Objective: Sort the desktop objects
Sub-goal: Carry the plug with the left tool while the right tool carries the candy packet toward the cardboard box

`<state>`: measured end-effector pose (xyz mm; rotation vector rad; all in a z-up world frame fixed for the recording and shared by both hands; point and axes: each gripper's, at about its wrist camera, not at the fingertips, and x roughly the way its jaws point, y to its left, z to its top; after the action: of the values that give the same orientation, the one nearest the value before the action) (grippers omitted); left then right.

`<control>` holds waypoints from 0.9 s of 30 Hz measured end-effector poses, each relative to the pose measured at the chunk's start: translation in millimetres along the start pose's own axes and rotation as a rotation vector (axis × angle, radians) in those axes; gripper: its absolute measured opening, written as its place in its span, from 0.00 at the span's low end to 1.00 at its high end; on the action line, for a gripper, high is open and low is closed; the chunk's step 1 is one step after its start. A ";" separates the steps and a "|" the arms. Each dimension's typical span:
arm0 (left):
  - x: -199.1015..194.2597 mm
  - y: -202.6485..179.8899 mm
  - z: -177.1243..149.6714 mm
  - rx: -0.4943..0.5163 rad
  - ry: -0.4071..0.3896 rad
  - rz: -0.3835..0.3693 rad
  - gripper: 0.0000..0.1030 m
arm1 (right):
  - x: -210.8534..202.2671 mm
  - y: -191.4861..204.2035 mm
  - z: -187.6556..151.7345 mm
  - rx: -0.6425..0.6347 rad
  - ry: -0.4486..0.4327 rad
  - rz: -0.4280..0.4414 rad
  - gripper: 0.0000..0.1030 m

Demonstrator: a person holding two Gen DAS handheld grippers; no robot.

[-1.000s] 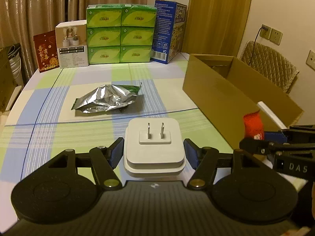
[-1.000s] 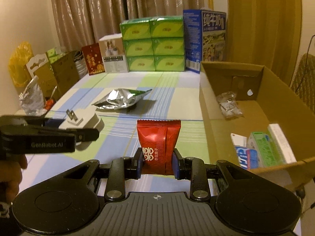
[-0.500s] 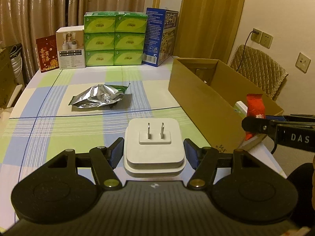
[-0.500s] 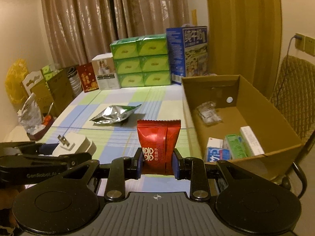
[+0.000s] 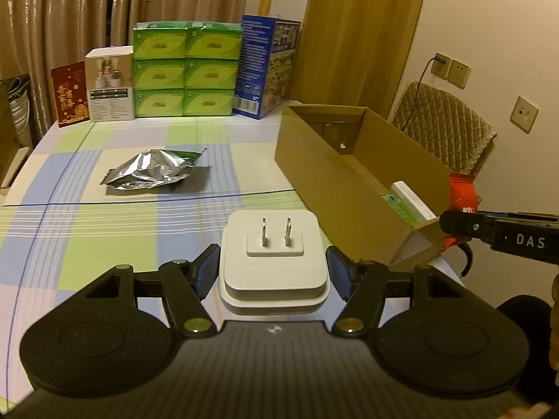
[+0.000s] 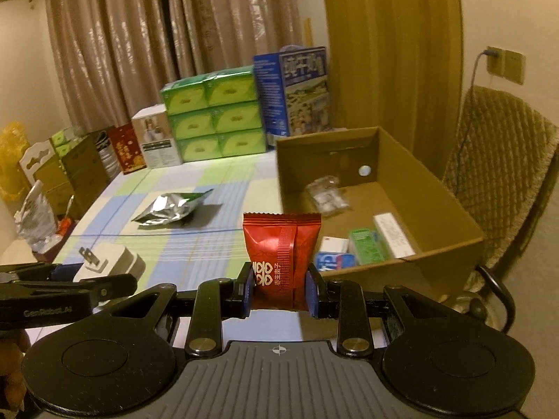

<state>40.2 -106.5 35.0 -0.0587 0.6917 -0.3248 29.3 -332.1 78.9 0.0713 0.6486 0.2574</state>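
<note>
Red, the snack packet (image 6: 281, 256) is clamped upright in the right gripper (image 6: 278, 288) at frame centre while the left gripper (image 5: 273, 269) pinches the white plug adapter (image 5: 272, 263) (prongs up): both look mid-carry, each needing release inside the cardboard box (image 6: 450, 206) at right.

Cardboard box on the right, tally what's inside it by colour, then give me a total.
Inside the cardboard box, as far as the right wrist view shows:
Clear plastic bag: 1
White box: 1
Green box: 1
Blue and white box: 1
Total: 4
</note>
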 end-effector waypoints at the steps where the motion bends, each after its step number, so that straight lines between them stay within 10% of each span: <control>1: 0.3 -2.9 0.5 -0.001 -0.002 -0.004 0.59 | -0.5 -3.9 0.8 0.008 0.001 -0.006 0.26; 27: 44.8 -96.2 29.4 0.090 0.020 -0.131 0.59 | -5.8 -86.8 19.3 0.046 0.013 -0.139 0.26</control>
<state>64.8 -213.4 45.4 -0.0155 0.6939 -0.4821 55.1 -417.2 85.1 0.0688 0.6692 0.1087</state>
